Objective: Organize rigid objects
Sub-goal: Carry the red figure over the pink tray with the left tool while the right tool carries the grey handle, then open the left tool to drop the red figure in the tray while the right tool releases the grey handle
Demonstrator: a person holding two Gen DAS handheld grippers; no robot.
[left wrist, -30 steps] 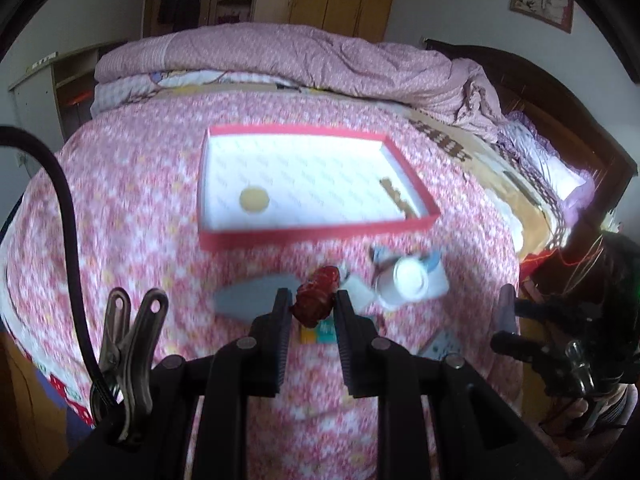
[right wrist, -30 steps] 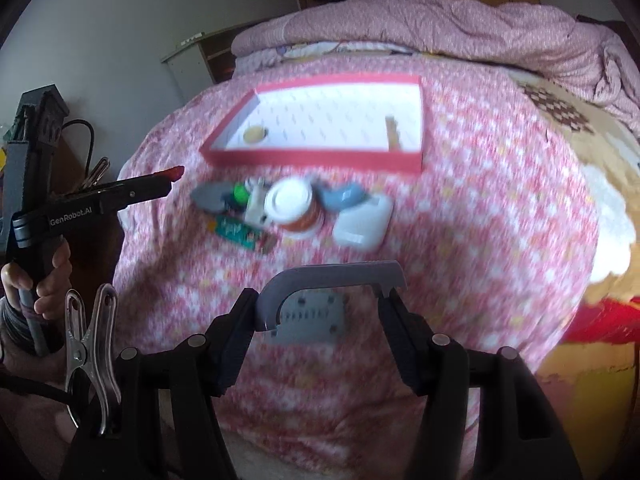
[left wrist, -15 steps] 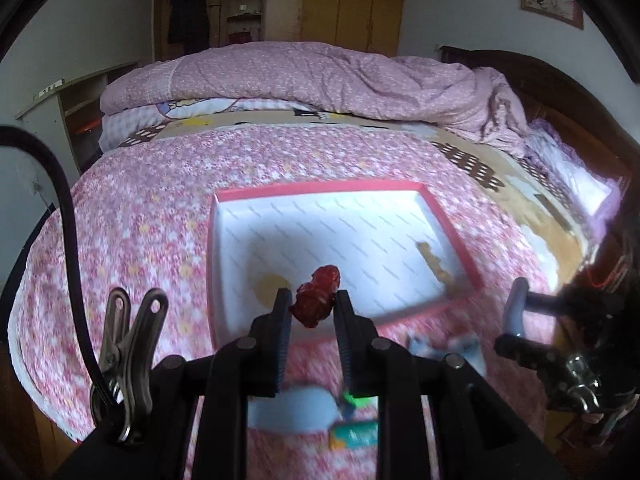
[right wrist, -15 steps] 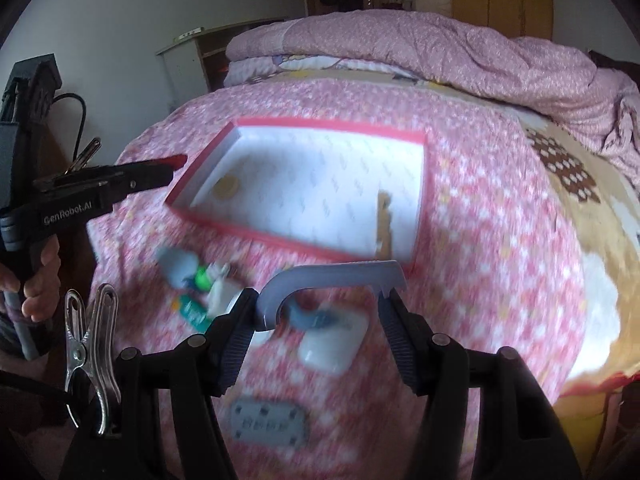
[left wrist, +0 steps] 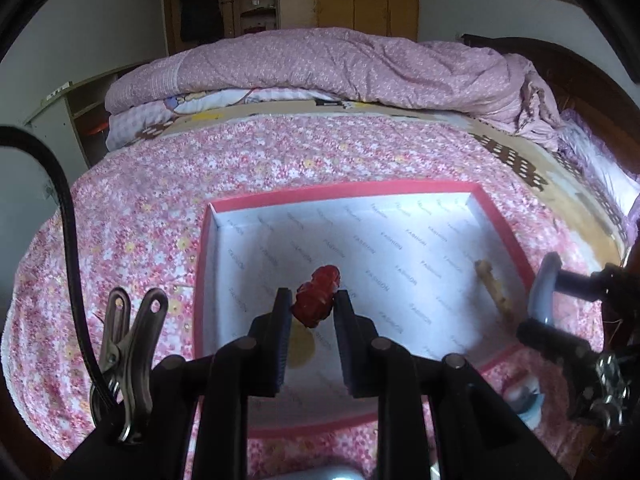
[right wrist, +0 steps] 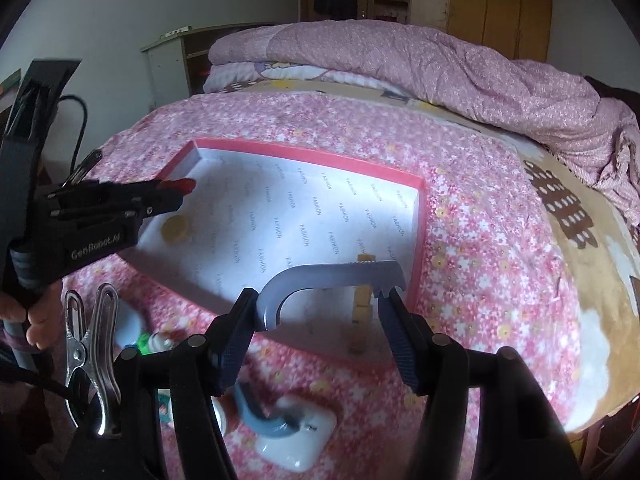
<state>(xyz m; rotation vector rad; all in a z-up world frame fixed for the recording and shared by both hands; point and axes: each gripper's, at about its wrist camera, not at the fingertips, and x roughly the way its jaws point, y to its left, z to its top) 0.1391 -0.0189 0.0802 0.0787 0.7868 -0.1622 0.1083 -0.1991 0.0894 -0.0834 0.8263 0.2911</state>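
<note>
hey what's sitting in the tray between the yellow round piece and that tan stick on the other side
Nothing: in the right wrist view, the white tray floor is bare between the yellow disc and the tan stick; only the held grey hook hangs over it.

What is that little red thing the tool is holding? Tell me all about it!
The red thing is a small, lumpy, glossy figure, dark red like carved stone or plastic; what it depicts is unclear. The left tool pinches its lower part between two black ridged pads, so it sticks up and forward past the tips. It hangs in the air over the white inside of the red-rimmed box, above a yellow disc, touching only the pads.
</note>
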